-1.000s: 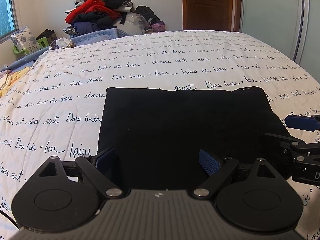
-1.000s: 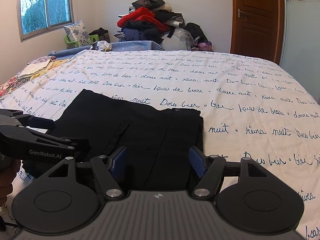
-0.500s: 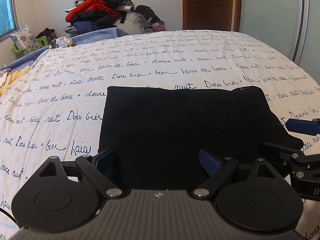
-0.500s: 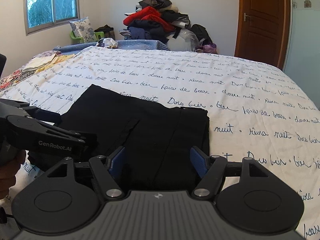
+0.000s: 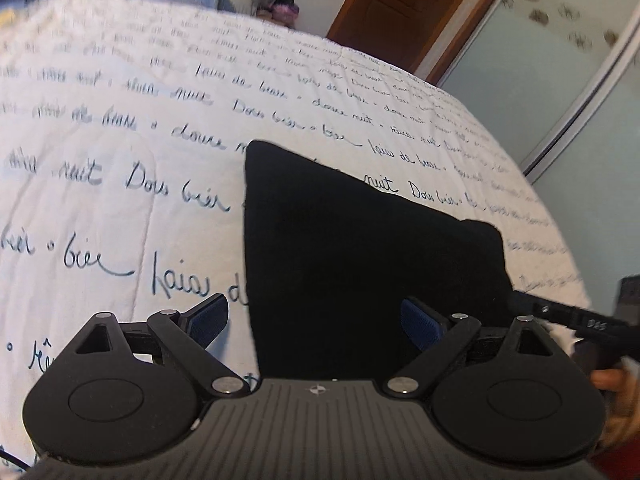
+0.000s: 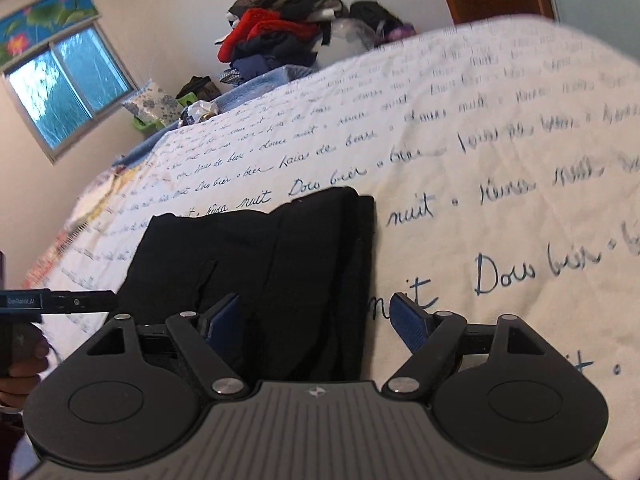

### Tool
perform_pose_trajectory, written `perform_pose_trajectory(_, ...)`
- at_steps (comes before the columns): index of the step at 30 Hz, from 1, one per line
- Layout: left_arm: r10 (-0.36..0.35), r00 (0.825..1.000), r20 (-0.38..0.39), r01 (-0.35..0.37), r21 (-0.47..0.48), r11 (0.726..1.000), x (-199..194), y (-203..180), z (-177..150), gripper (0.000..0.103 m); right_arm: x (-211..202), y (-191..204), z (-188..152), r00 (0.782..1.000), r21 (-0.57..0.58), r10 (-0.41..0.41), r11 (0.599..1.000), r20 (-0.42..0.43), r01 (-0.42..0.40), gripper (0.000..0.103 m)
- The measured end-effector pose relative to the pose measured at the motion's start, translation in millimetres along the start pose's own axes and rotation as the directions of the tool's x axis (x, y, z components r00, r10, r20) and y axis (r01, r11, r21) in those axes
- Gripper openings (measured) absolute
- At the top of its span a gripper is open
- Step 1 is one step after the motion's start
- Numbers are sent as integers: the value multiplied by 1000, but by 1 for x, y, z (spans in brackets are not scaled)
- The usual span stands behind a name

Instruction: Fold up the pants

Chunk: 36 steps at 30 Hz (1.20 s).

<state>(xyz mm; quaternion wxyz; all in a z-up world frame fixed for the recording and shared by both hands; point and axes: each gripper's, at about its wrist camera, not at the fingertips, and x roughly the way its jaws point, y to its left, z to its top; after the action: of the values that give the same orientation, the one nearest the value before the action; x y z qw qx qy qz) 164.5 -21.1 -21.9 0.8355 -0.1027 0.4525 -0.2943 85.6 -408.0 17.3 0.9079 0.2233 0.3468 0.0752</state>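
The black pants (image 5: 360, 248) lie folded into a flat rectangle on the white bedspread (image 5: 120, 152); they also show in the right wrist view (image 6: 256, 256). My left gripper (image 5: 316, 320) is open and empty, straddling the pants' near left edge. My right gripper (image 6: 316, 320) is open and empty, straddling the pants' near right edge. Each gripper shows at the side of the other's view: the right one (image 5: 576, 316) and the left one (image 6: 60, 302).
The bedspread carries blue handwriting print. A pile of clothes (image 6: 276, 36) sits beyond the bed's far end. A window (image 6: 68, 88) is on the left wall, a wooden door (image 5: 400, 12) and a sliding wardrobe (image 5: 560, 72) at the right.
Both grippers have tilted and rolled outward, the left to the left side of the pants, the right to the right side. The pants have not moved. Both stay open.
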Motion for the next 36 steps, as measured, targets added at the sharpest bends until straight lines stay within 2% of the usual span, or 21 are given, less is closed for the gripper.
perform_pose_trajectory(3,-125,990,-60,119,-85,989,8,28,6,93,4,-15,5,996,56,92,994,-20,-91,82)
perform_pose_trajectory(6,-222,972,-74,209,-146,967,16,43,9,96,9,-26,10,982,93,180,980,-49,-175,82)
perform_pose_trajectory(8,-272,959,-77,255,-172,951,21,47,11,99,16,-29,14,958,101,272,959,-89,-263,82)
perform_pose_trajectory(10,-324,943,-76,304,-195,932,27,47,11,100,25,-28,18,941,109,317,946,-119,-305,82)
perform_pose_trajectory(13,-396,914,-84,369,-230,900,41,44,12,100,39,-30,25,902,149,407,910,-143,-387,83)
perform_pose_trajectory(15,-394,916,-77,368,-229,901,47,37,12,97,50,-32,30,880,183,458,883,-128,-433,82)
perform_pose_trajectory(16,-385,920,-71,362,-222,906,49,33,12,95,53,-32,33,878,196,465,877,-114,-439,82)
perform_pose_trajectory(17,-369,927,-67,348,-215,913,51,30,12,87,56,-30,34,881,203,461,877,-104,-435,79)
perform_pose_trajectory(18,-346,936,-69,326,-205,923,52,27,12,76,57,-27,34,889,192,446,886,-99,-423,68)
perform_pose_trajectory(19,-316,946,-70,298,-192,935,51,25,11,69,59,-23,34,906,170,412,904,-103,-392,58)
perform_pose_trajectory(20,-288,955,-71,271,-179,946,50,24,11,54,62,-20,32,924,153,365,925,-111,-347,38)
perform_pose_trajectory(21,-262,962,-74,247,-168,954,48,24,11,43,63,-20,29,931,154,346,932,-112,-328,35)
perform_pose_trajectory(24,-246,967,-67,232,-170,958,42,31,11,29,58,-21,23,939,166,336,933,-75,-320,31)
perform_pose_trajectory(26,-236,971,-47,225,-165,960,37,32,10,23,55,-12,22,951,134,303,947,-65,-292,30)
perform_pose_trajectory(29,-212,977,4,212,-102,972,24,23,12,20,46,6,27,964,65,261,964,-50,-258,29)
perform_pose_trajectory(32,-191,979,71,194,-35,980,6,15,20,20,38,26,38,961,-12,274,962,-24,-274,29)
perform_pose_trajectory(36,-125,980,155,120,40,992,-13,12,47,20,45,45,61,958,-79,286,955,15,-284,29)
